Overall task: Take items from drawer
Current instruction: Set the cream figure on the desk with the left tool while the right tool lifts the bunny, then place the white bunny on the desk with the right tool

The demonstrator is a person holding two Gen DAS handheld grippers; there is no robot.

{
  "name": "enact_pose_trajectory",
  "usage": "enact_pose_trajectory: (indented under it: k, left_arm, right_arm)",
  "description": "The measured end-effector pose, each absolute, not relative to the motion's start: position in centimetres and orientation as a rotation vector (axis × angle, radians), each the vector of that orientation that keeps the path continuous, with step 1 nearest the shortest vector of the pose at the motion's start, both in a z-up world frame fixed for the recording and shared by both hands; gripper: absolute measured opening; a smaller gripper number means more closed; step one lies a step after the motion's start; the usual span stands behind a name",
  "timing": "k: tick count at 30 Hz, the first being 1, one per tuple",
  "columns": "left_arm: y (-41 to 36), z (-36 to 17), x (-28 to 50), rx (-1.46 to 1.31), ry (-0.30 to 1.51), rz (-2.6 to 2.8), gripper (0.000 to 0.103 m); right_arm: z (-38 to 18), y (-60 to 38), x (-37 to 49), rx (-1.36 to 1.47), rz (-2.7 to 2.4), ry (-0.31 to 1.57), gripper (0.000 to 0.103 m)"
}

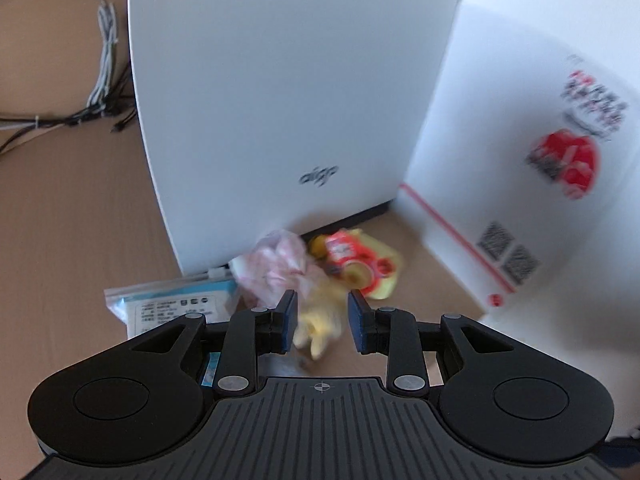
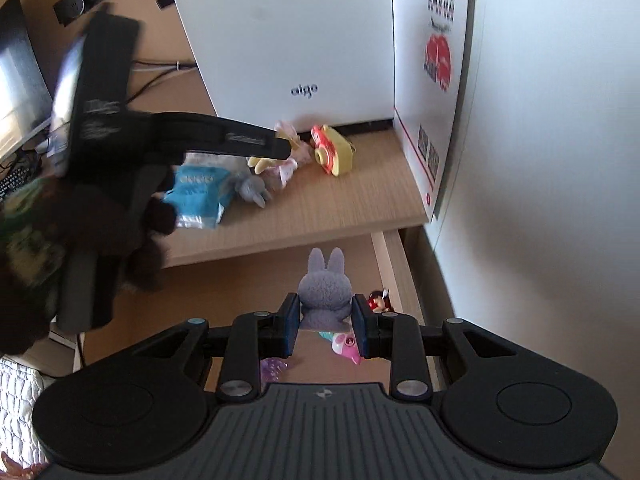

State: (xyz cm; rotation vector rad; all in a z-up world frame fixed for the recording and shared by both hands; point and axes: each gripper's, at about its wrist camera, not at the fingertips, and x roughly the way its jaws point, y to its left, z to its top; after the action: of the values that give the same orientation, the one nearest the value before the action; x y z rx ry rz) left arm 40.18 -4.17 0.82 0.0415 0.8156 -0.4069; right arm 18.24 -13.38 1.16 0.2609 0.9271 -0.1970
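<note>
R gripper (image 2: 325,322) clamped on grey plush bunny (image 2: 323,292) over open wooden drawer (image 2: 394,264); shallow pinch, could slip. L gripper (image 1: 322,322) apart, empty, may bump counter (image 2: 320,216) pile.

Beside the white aigo case (image 2: 288,40) on the desktop lie five things: one yellow toy camera (image 2: 334,150), one pink plush (image 2: 290,160), one yellow plush (image 2: 260,163), one grey plush (image 2: 253,189) and one blue zip bag (image 2: 200,192). Below, the open drawer (image 2: 394,268) shows one grey rabbit plush (image 2: 323,292), one red figurine (image 2: 378,300), one pink-and-teal toy (image 2: 344,344) and one purple toy (image 2: 272,368).
</note>
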Motion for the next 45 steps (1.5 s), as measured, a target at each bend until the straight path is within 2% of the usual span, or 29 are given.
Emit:
enact_pose_trajectory:
  k: [7,12,19,28,32,35,37,40,42,45]
  left_arm:
    - [-0.7,2.3,40.0,-0.143,0.742,-0.382,0.031]
    - [3.5,3.5,35.7,-0.209,0.737,-0.347,0.031]
    - [8.0,1.9,28.6,-0.196,0.838,-0.343,0.031]
    - [10.2,-1.3,25.1,-0.240,0.949,-0.335,0.031]
    - [10.8,-1.9,24.8,-0.234,0.971,-0.326,0.031]
    - [11.2,-2.3,24.9,-0.224,0.994,-0.308,0.031]
    - [11.0,-2.6,25.0,-0.192,1.008,-0.301,0.031]
    - [10.6,-3.3,25.1,-0.172,1.026,-0.322,0.031]
    - [10.1,-3.9,25.3,-0.165,1.047,-0.346,0.031]
    - [9.0,-4.5,25.5,-0.139,1.067,-0.391,0.031]
  right_arm:
    - [-0.8,-13.8,18.6,0.252,-0.216,0.971,0.027]
    - [-1.3,-14.5,19.4,0.280,-0.213,0.978,0.027]
    - [-1.0,-14.5,21.9,0.246,-0.203,0.968,0.027]
    - [-0.9,-15.4,23.0,0.237,-0.227,0.991,0.027]
    - [0.4,-15.3,25.5,0.217,-0.216,0.946,0.027]
    - [2.1,-15.1,27.6,0.212,-0.162,0.837,0.028]
    - [2.9,-15.2,28.7,0.234,-0.154,0.794,0.041]
    - [3.3,-14.7,28.7,0.212,-0.177,0.788,0.051]
    - [2.8,-14.5,27.7,0.217,-0.171,0.809,0.057]
    - [1.4,-14.2,25.7,0.203,-0.193,0.866,0.060]
